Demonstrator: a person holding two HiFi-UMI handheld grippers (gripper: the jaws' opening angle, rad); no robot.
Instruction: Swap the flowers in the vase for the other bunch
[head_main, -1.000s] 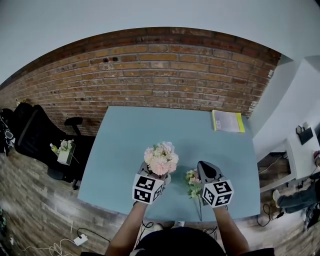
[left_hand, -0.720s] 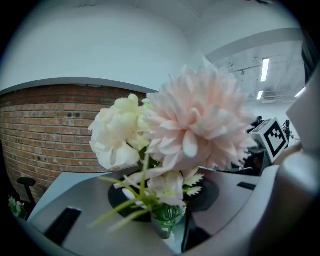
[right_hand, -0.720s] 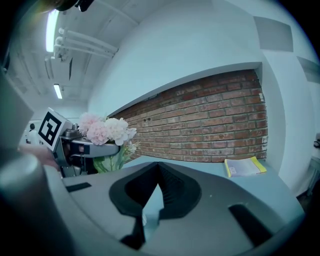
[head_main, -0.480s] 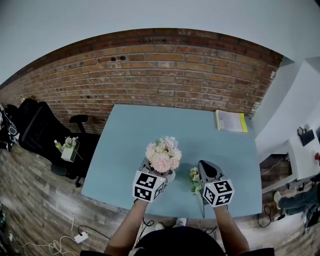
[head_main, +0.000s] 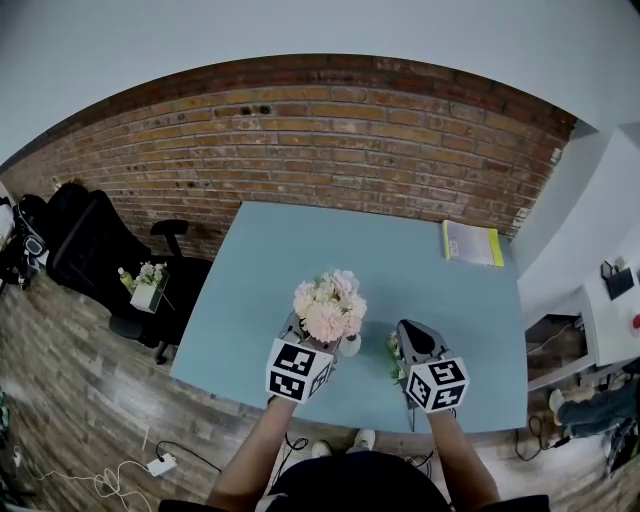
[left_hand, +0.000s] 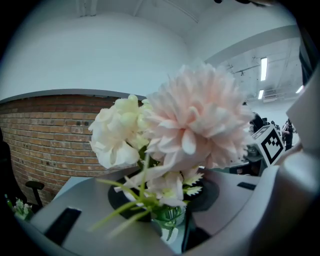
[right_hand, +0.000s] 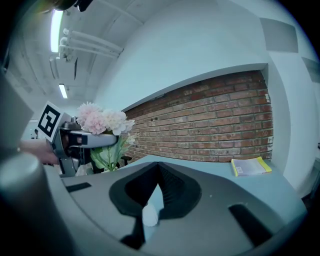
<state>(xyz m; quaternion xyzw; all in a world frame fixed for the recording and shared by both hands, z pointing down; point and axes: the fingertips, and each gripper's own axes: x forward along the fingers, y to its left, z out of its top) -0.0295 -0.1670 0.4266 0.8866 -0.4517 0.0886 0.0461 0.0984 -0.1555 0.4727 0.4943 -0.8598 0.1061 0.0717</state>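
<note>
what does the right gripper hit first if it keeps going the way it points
Probably the bare blue table ahead, since the right gripper tilts slightly down; past that, the brick wall.

You are looking at pale pink and cream flowers (head_main: 327, 305) with green leaves, over a light blue table (head_main: 290, 250). The far wall (head_main: 330, 130) is showing red-brown brick. A yellow book (head_main: 474, 243) is showing far right. Your grey left gripper (head_main: 318, 338) and right gripper (head_main: 413, 330) are showing black-and-white square markers.
</note>
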